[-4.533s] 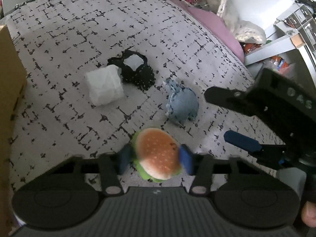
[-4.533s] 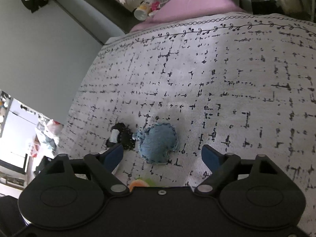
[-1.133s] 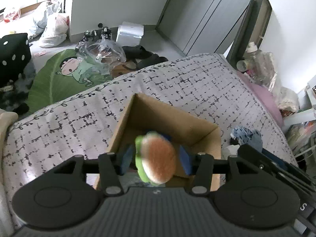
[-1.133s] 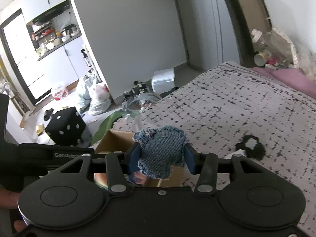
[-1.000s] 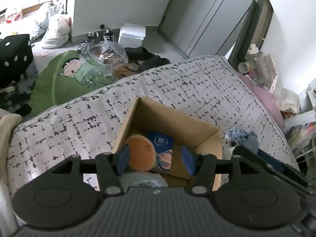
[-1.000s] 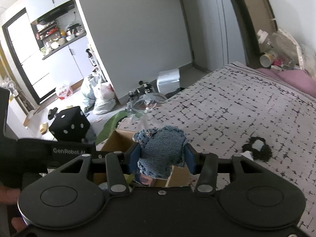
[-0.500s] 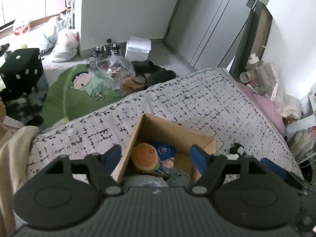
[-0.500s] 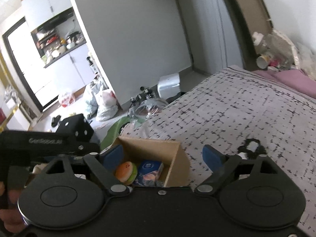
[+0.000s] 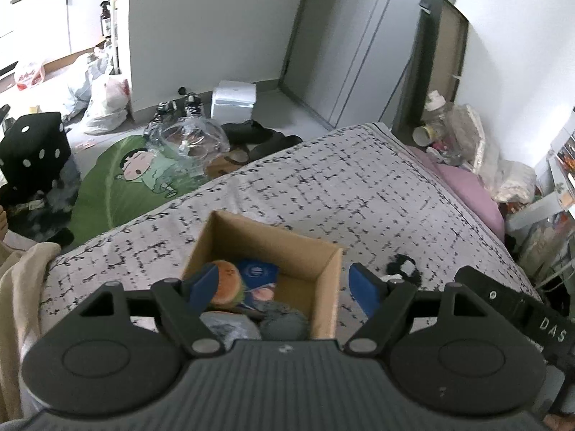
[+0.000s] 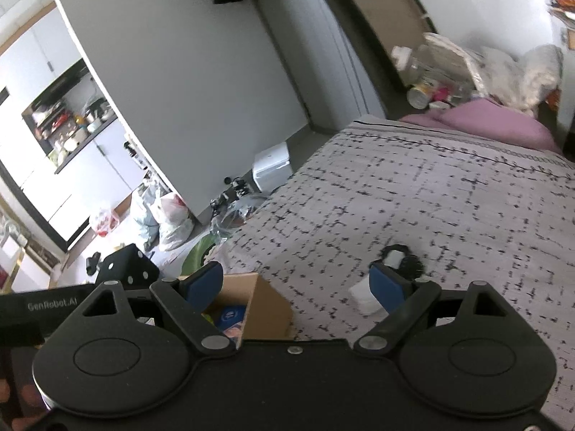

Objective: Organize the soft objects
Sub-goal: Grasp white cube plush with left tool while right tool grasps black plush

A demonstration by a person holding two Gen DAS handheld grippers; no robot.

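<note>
A cardboard box stands on the patterned bed. Inside lie the plush burger, a blue packet, a grey soft item and the denim soft item. My left gripper is open and empty above the box. My right gripper is open and empty; the box sits low left in its view. A black-and-white soft item and a white soft item lie on the bed right of the box; the black one also shows in the left wrist view.
The bedspread runs back to a pink pillow. The floor beyond the bed edge holds a green mat, plastic bags and a black dice stool. The right gripper's body is at the left wrist view's right edge.
Both grippers opened and let the burger and the denim item fall into the box. Both have since lifted away from the box, and the right one has turned toward the bed.
</note>
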